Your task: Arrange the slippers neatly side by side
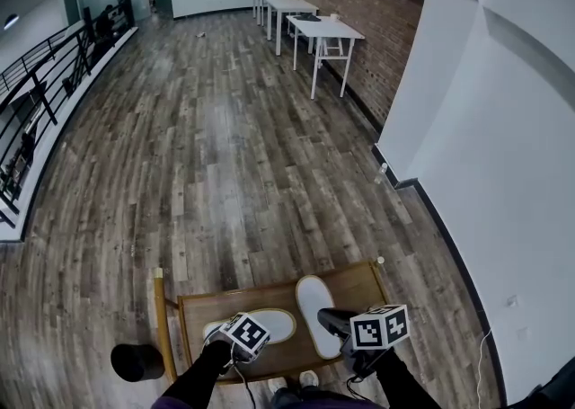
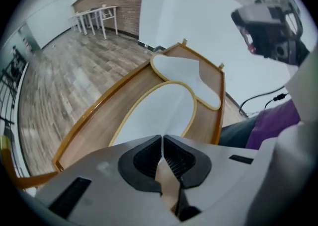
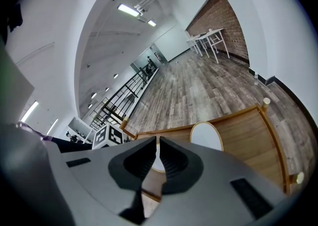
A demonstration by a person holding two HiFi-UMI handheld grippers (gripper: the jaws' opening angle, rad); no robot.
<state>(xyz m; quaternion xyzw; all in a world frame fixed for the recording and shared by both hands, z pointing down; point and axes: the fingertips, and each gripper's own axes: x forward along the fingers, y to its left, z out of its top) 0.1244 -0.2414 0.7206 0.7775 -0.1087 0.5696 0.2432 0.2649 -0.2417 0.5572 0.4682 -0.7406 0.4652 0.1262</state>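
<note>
Two white slippers with tan edging lie on a low wooden tray (image 1: 355,277). One slipper (image 1: 269,324) lies crosswise at the tray's left; in the left gripper view it (image 2: 159,111) stretches away from the jaws. The other slipper (image 1: 314,301) points away from me at the middle, and appears beyond the first (image 2: 181,71). My left gripper (image 1: 239,344) is shut at the crosswise slipper's near end, a thin tan strip pinched between its pads (image 2: 162,145). My right gripper (image 1: 334,319) hovers by the second slipper's heel, shut with nothing in it (image 3: 157,153); that slipper's toe (image 3: 206,135) shows ahead.
The tray has a raised rim and corner posts (image 3: 266,102). A black round object (image 1: 137,360) stands on the wood floor left of it. A white wall (image 1: 503,155) runs along the right. White tables (image 1: 319,28) stand far back, a railing (image 1: 36,102) at the far left.
</note>
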